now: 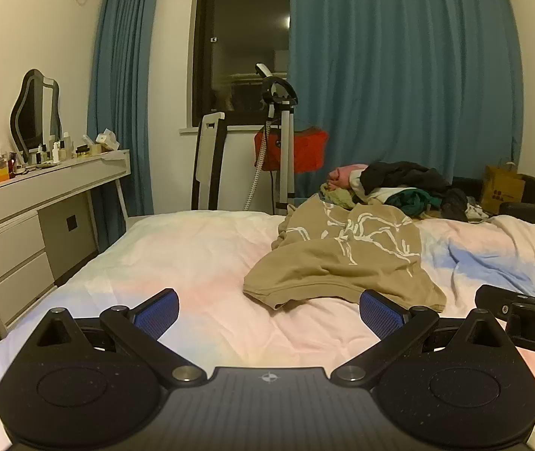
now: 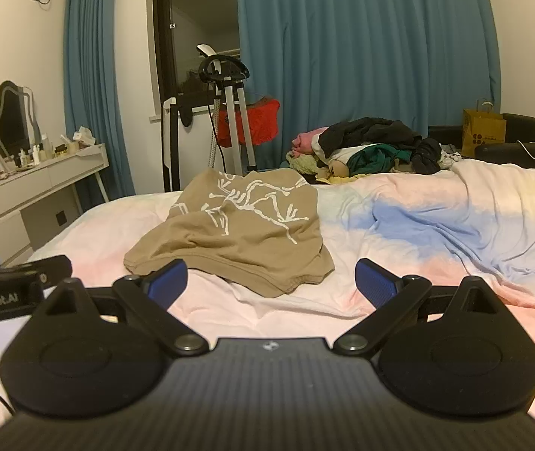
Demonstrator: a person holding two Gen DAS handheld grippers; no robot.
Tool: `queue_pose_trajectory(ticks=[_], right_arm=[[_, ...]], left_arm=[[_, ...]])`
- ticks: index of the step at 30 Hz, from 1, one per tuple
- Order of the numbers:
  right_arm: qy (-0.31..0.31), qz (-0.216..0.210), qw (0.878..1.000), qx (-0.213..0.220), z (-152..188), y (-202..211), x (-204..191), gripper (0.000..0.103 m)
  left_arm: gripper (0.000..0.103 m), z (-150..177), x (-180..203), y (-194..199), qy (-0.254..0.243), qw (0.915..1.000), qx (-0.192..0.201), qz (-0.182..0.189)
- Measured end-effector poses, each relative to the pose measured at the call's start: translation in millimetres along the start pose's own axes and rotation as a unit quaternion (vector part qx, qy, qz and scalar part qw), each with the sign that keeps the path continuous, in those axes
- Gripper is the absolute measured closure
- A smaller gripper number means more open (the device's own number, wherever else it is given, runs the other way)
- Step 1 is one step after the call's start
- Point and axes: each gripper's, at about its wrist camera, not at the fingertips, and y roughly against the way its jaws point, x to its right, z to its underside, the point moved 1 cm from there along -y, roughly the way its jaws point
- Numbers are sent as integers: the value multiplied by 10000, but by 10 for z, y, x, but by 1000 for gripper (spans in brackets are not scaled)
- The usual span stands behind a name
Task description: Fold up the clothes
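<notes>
A tan shirt [image 1: 346, 259] with a white line print lies crumpled on the pastel bedsheet [image 1: 192, 248], right of centre in the left wrist view. My left gripper [image 1: 269, 314] hovers open just short of its near hem, nothing between the blue pads [image 1: 156, 314]. In the right wrist view the same tan shirt [image 2: 237, 233] lies straight ahead, and my right gripper [image 2: 271, 285] stands open above its near edge without touching it. Each gripper shows at the edge of the other's view. A pile of mixed clothes [image 2: 372, 146] sits at the bed's far side.
A white dresser [image 1: 41, 203] with a mirror and bottles stands left of the bed. A garment steamer stand [image 1: 282, 143] and a red item are by the dark window. Blue curtains [image 1: 399, 67] hang behind. A yellow paper bag [image 2: 483, 131] rests at far right.
</notes>
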Motion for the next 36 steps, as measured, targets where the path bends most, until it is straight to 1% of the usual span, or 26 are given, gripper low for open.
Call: queue_pose_trajectory(ticks=[5,8,12,17,19,20,22,23,25,26,29,31,32,34,35,36], right_arm=[[-47,49,10000,12,-7,1,13,6],[-31,102,9999,22,-13,-2,9,6],[22,148,9999,50,-24,10,-5,6],[116,339,9992,175,-246,-70,32,6],[129,409,9987,285,-369,-98,55,6],[108,428,9982,412,-463,-104,75,6],[-41,190,9981,577,-643,-139,155,6],[-77,-10,9982,589,-717,-178,189,6],[64,-361,9983,445,-796,-321,211,8],[83,-448,9984,341,-781,-404,222,15],[-4,-522,9986,22,-650,-647,269,27],[61,-495,9987,-127,-509,-791,285,29],[115,-502,9985,-188,-440,-859,282,29],[229,-552,9978,-271,-330,-1006,224,29],[283,-578,9974,-310,-280,-1081,190,29],[336,-604,9970,-349,-229,-1156,156,29]], left_arm=[[0,-7,-25,23,55,10000,33,-5],[0,-16,-47,21,147,9998,47,99],[0,-17,-59,33,184,9997,59,134],[0,-72,-29,-44,52,9998,97,139],[0,-129,-2,-143,-58,9998,112,162],[0,-153,20,-211,-154,9996,91,198],[0,-180,85,-404,-431,9988,-45,233],[0,-178,114,-498,-556,9980,-117,264],[0,-138,180,-756,-832,9953,-375,333],[0,-117,213,-888,-970,9933,-509,367],[6,-1,263,-1321,-1213,9872,-1002,267],[12,106,246,-1601,-1232,9838,-1291,158],[13,161,232,-1736,-1235,9825,-1392,103],[18,240,188,-1941,-1207,9827,-1393,-168],[18,256,154,-2018,-1117,9840,-1367,-250],[23,269,117,-2091,-1013,9853,-1337,-321]])
